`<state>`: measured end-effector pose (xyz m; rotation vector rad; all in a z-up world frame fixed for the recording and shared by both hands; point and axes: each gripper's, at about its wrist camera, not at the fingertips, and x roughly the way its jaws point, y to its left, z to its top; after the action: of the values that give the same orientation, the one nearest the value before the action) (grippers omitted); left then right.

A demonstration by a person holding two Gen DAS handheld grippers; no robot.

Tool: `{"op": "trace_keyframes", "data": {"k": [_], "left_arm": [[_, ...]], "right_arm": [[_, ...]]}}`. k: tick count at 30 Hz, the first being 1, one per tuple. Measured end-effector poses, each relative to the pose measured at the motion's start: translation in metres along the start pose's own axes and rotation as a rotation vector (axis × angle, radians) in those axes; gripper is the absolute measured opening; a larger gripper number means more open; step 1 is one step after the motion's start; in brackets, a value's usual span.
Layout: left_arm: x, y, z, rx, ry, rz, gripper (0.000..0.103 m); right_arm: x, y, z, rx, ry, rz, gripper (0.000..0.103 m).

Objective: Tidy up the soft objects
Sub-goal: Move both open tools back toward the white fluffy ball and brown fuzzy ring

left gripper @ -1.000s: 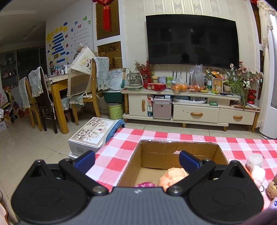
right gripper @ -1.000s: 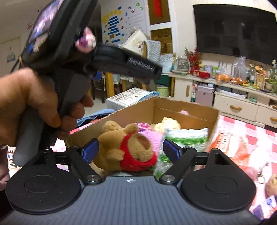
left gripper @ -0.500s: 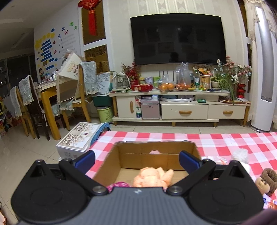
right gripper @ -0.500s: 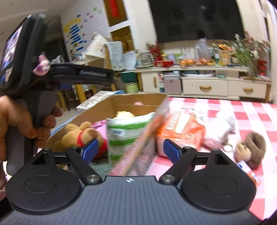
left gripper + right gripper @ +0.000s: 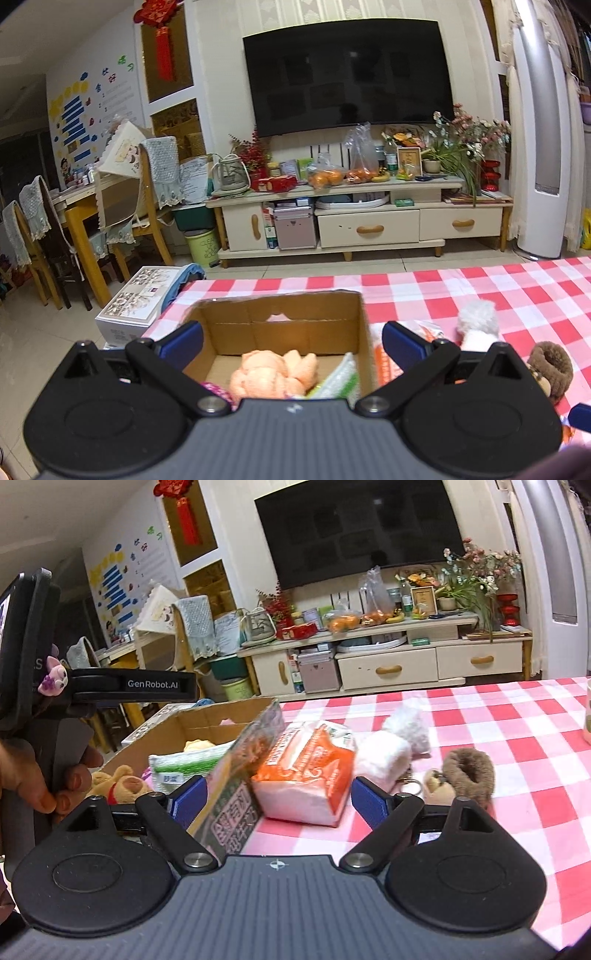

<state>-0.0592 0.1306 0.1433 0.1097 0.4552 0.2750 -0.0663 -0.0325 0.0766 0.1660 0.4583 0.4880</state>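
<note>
An open cardboard box (image 5: 280,325) stands on the red-checked tablecloth (image 5: 517,288). Inside lie an orange plush (image 5: 273,373) and a green-and-white packet (image 5: 340,380). My left gripper (image 5: 291,339) hovers open above the box's near side. In the right wrist view the box (image 5: 236,775) also holds a brown bear in red (image 5: 122,782) and the packet (image 5: 188,760). My right gripper (image 5: 279,801) is open, facing an orange tissue pack (image 5: 306,771) on the cloth beside the box. A white plush (image 5: 395,746) and a brown plush keychain (image 5: 465,771) lie to its right.
A hand (image 5: 33,775) holds the left gripper's handle (image 5: 110,690) left of the box. A white cup's edge (image 5: 587,716) shows at the far right. A white carton (image 5: 140,302) sits on the floor past the table's left edge. A TV cabinet (image 5: 351,221) stands beyond.
My right gripper has swung right, from above the box to the orange tissue pack; the green-and-white packet now lies in the box. The left gripper has turned rightward, so the box sits further left in its view.
</note>
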Motion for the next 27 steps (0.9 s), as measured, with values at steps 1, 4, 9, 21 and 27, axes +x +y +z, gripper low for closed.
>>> {"op": "trace_keyframes", "data": {"k": [1, 4, 9, 21, 27], "left_arm": [[0.000, -0.003, 0.000, 0.004, 0.001, -0.001, 0.102], [-0.001, -0.011, 0.000, 0.009, 0.005, -0.006, 0.102], [-0.001, -0.024, -0.001, 0.022, 0.010, -0.015, 0.102], [-0.003, -0.058, -0.004, 0.076, 0.020, -0.038, 0.102], [-0.001, -0.074, -0.006, 0.101, 0.028, -0.051, 0.102]], "right_arm": [[-0.002, -0.001, -0.001, 0.000, -0.004, -0.005, 0.103], [0.001, -0.005, 0.000, 0.006, -0.009, -0.015, 0.103], [-0.007, -0.010, -0.002, 0.013, -0.017, -0.039, 0.103], [-0.013, -0.024, -0.005, 0.047, -0.032, -0.100, 0.103], [-0.017, -0.027, -0.011, 0.065, -0.040, -0.139, 0.103]]}}
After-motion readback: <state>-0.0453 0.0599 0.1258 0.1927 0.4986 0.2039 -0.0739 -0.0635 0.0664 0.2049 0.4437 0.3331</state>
